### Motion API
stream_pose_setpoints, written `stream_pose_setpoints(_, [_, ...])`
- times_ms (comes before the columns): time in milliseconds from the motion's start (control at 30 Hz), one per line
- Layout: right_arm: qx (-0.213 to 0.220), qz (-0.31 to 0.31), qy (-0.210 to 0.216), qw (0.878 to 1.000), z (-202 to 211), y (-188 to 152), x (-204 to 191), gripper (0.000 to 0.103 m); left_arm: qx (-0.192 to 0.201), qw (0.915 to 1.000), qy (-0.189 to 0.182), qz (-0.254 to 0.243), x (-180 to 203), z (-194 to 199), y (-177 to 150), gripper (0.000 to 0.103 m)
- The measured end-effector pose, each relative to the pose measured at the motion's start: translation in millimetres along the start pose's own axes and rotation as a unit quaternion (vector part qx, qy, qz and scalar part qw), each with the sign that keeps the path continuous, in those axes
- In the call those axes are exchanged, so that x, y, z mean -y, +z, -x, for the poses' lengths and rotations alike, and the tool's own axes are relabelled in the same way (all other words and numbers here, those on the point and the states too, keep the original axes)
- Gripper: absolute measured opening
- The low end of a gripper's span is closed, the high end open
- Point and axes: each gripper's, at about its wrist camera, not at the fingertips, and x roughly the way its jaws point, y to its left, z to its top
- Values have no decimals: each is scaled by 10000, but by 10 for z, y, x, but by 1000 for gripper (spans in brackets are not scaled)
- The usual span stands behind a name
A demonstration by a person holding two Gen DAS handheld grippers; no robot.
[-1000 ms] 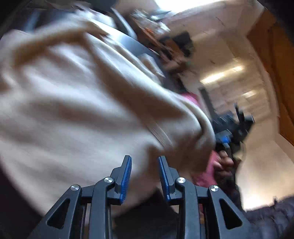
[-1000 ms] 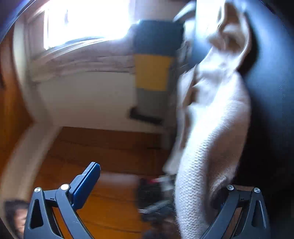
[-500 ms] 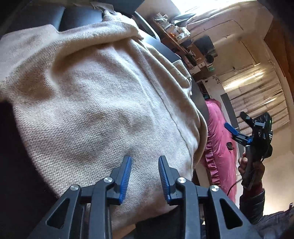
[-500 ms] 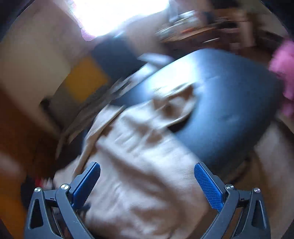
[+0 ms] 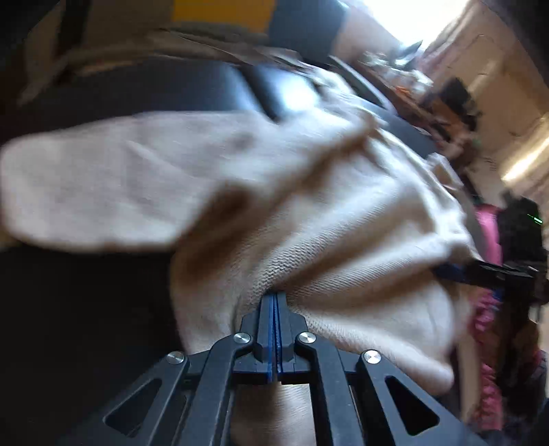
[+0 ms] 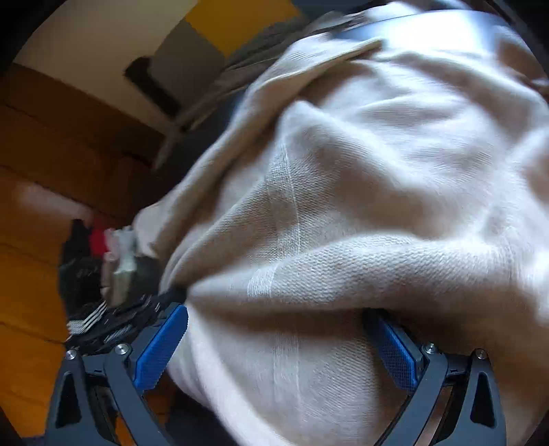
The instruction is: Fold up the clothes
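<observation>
A cream knit sweater (image 5: 343,219) lies heaped over a dark padded seat (image 5: 144,85), with one broad flap reaching out to the left and the rest bunched toward the near right. In the right wrist view the sweater (image 6: 377,192) fills most of the frame, creased in thick ridges, with a paler woven stripe running down its near part.

The left claw (image 5: 275,302) is clenched, its blue pads pressed together with a fold of the sweater pinched at their tips; the cloth gathers into creases that fan out from that point. The right claw (image 6: 278,339) stands wide, released, its blue pads (image 6: 161,346) on either side of a thick ridge of the knit; the cloth drapes over the right pad, and neither pad presses on it. In the left wrist view the right claw (image 5: 480,271) shows at the far right edge of the sweater, blurred.

Beyond the seat, on the left in the right wrist view, is an orange-brown wooden floor (image 6: 31,274) with a dark basket (image 6: 99,302) near the sweater's edge; what it holds is too blurred to tell beyond red and pale scraps. Pink fabric (image 5: 487,233) shows at the right in the left wrist view. A yellow and dark panel (image 6: 236,20) stands against the far wall.
</observation>
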Motion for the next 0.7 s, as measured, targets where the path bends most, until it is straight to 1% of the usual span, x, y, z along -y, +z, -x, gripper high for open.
stream_pose_setpoints(67, [-77,34,319,9995,-96,10,-64,103,-18,9995,293,137,-169,31,114,2])
stream_pose_setpoints(100, [-115,51,478,9988,-145,16,-96,103,-122,9994,277,184,-226,61,153,2])
stream_pose_setpoints(133, [-158,82,628,9979,-189,16,-130,103,-293,9993,145,207,-267,104,178,5])
stream_pose_setpoints(167, [-233,213,702,9970,-198,-17,-169,103,-341,9993,41,149,-240,163,177,19])
stream_pose_setpoints(200, [-260,312,731,9965,-181,-50,-163,103,-206,9998,-29,-29,-161,274,158,24])
stream_pose_setpoints(267, [-310,489,795,9952,-141,-115,-144,103,106,9991,-186,-375,-59,515,170,24])
stream_pose_setpoints(300, [-305,408,878,9948,-77,-153,-94,103,287,9978,-271,-540,-11,639,199,26])
stream_pose_setpoints(333, [-292,329,951,9945,-15,-182,-47,103,468,9963,-279,-670,34,726,251,26])
stream_pose_setpoints(400, [-151,193,950,9952,90,-118,-5,103,825,9925,-130,-895,98,812,428,27])
stream_pose_setpoints(433, [-80,125,950,9954,143,-86,16,103,968,9899,33,-1040,85,815,564,27])
stream_pose_setpoints(467, [-10,57,950,9955,195,-54,37,103,1065,9869,259,-1181,69,778,705,28])
stream_pose_setpoints(500, [63,-5,951,9955,250,-18,55,103,1118,9831,570,-1335,14,728,846,28])
stream_pose_setpoints(533, [161,-21,950,9953,314,50,47,103,1144,9776,929,-1502,-80,689,984,28])
stream_pose_setpoints(567, [324,-18,880,9956,358,132,35,103,1091,9734,1193,-1621,-149,605,1107,28])
stream_pose_setpoints(600, [395,9,806,9960,348,186,13,103,917,9742,1247,-1645,-187,470,1228,28])
stream_pose_setpoints(667, [514,34,617,9968,322,313,-11,103,657,9796,1030,-1598,-318,311,1375,29])
stream_pose_setpoints(700, [537,-10,557,9970,302,357,4,103,563,9808,933,-1616,-344,225,1422,30])
